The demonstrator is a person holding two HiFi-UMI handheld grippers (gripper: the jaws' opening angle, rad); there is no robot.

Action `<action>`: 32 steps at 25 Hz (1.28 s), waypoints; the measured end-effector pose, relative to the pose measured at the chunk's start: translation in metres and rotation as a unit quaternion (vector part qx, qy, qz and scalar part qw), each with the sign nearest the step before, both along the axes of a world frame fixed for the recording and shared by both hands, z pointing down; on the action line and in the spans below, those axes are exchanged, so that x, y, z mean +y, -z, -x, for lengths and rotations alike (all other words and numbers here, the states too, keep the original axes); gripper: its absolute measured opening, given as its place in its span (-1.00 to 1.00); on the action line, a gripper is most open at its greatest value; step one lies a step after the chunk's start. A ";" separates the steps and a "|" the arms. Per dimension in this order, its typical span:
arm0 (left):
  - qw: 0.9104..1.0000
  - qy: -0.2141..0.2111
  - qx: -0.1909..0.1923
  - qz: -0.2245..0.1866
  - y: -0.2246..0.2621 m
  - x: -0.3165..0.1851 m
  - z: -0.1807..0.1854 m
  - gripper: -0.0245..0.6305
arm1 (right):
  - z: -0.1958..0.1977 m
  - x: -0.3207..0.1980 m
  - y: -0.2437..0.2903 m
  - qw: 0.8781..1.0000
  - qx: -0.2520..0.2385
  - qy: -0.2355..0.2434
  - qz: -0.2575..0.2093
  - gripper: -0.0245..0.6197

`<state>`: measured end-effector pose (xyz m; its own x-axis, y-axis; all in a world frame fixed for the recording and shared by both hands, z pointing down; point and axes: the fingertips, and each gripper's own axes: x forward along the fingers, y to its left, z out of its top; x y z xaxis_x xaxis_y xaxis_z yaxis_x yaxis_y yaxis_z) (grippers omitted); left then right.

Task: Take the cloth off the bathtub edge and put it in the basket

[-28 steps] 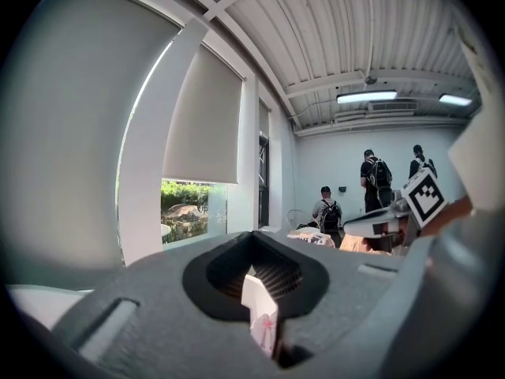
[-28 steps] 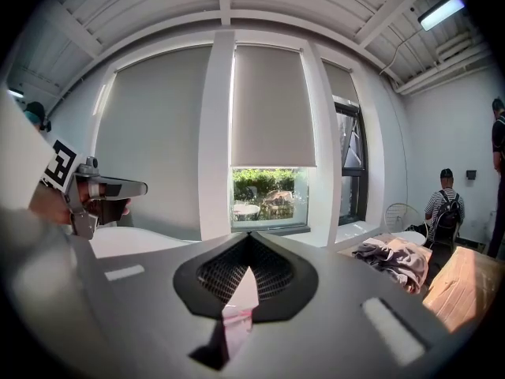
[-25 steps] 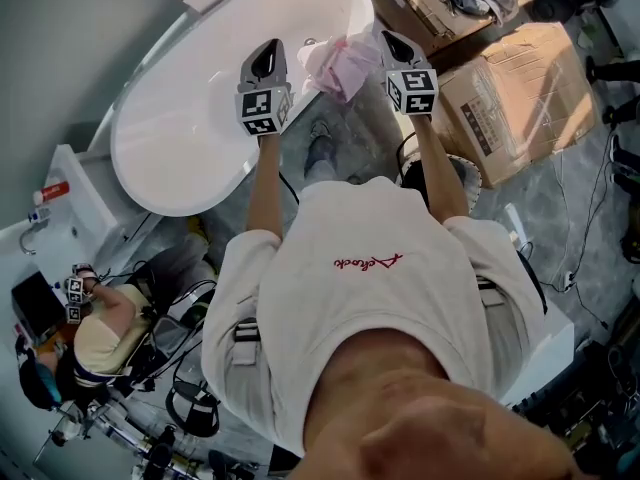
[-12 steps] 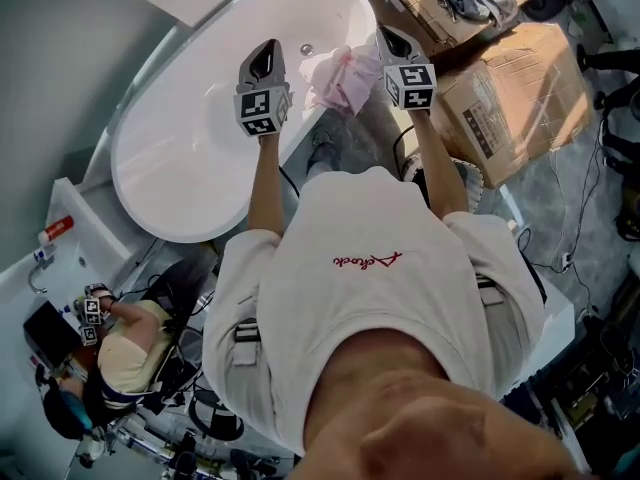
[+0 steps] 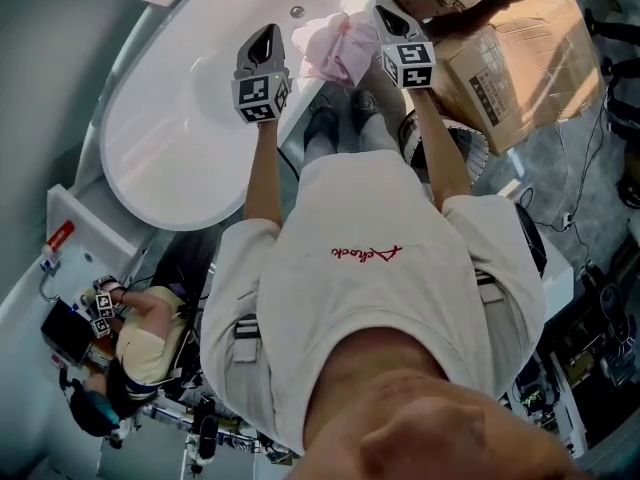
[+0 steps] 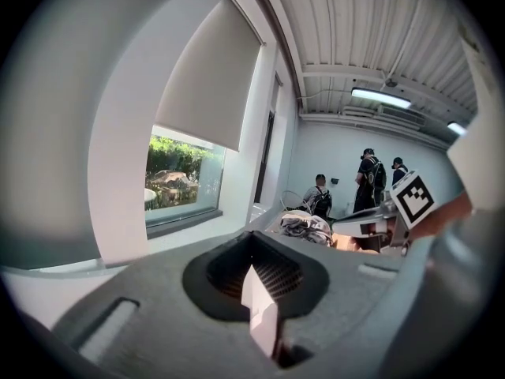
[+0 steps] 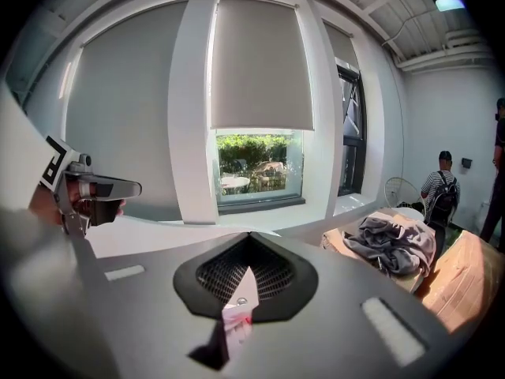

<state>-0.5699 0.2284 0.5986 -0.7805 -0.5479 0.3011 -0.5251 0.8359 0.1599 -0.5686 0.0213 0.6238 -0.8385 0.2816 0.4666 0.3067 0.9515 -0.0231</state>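
A crumpled pink cloth (image 5: pixel 338 48) lies over the right edge of the white bathtub (image 5: pixel 170 128), near the drain. My left gripper (image 5: pixel 264 40) hovers over the tub's inside just left of the cloth, with its jaws together and nothing between them. My right gripper (image 5: pixel 388 20) is at the cloth's right side with its jaws together. A speck of pink shows at its jaw tips (image 7: pixel 237 316); whether cloth is pinched I cannot tell. A pale woven basket (image 5: pixel 478 160) stands on the floor under my right forearm, partly hidden.
Cardboard boxes (image 5: pixel 515 63) stand right of the tub, one with grey clothes (image 7: pixel 390 243) piled on it. A seated person (image 5: pixel 140 333) and equipment crowd the lower left. Other people (image 6: pixel 371 181) stand far off. Cables trail over the floor at right.
Both grippers have come down and forward toward the tub edge. The cloth still lies at the same spot on the rim, between them. Both pairs of jaws stayed together.
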 end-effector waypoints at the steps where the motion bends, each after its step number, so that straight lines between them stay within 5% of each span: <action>1: 1.000 -0.001 0.009 0.005 -0.010 -0.002 -0.002 -0.93 | -0.002 0.000 -0.010 1.000 0.009 0.002 0.002 -0.90; 17: 0.992 0.040 0.114 0.036 -0.134 -0.027 -0.028 -0.93 | -0.020 0.004 -0.163 0.988 0.131 0.058 0.057 -0.90; 18: 0.991 0.042 0.119 0.036 -0.142 -0.029 -0.032 -0.93 | -0.023 0.007 -0.174 0.986 0.143 0.061 0.066 -0.84; 21: 0.990 0.043 0.129 0.036 -0.161 -0.033 -0.039 -0.93 | -0.024 0.022 -0.210 0.978 0.171 0.069 0.096 -0.05; 23: 0.990 0.041 0.134 0.036 -0.170 -0.035 -0.044 -0.93 | -0.025 0.035 -0.240 0.975 0.187 0.074 0.093 0.67; 24: 0.989 0.039 0.136 0.036 -0.175 -0.036 -0.046 -0.93 | -0.026 0.039 -0.256 0.974 0.197 0.076 0.081 0.84; 32: 0.987 0.042 0.149 0.031 -0.199 -0.019 -0.049 -0.93 | -0.024 0.047 -0.349 0.961 0.269 0.069 -0.017 0.92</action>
<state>-0.5211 0.2097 0.7972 -0.6937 -0.4581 0.5559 -0.3904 0.8876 0.2443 -0.5441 0.0680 0.9727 -0.4292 0.3501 0.8326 0.3833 0.9053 -0.1830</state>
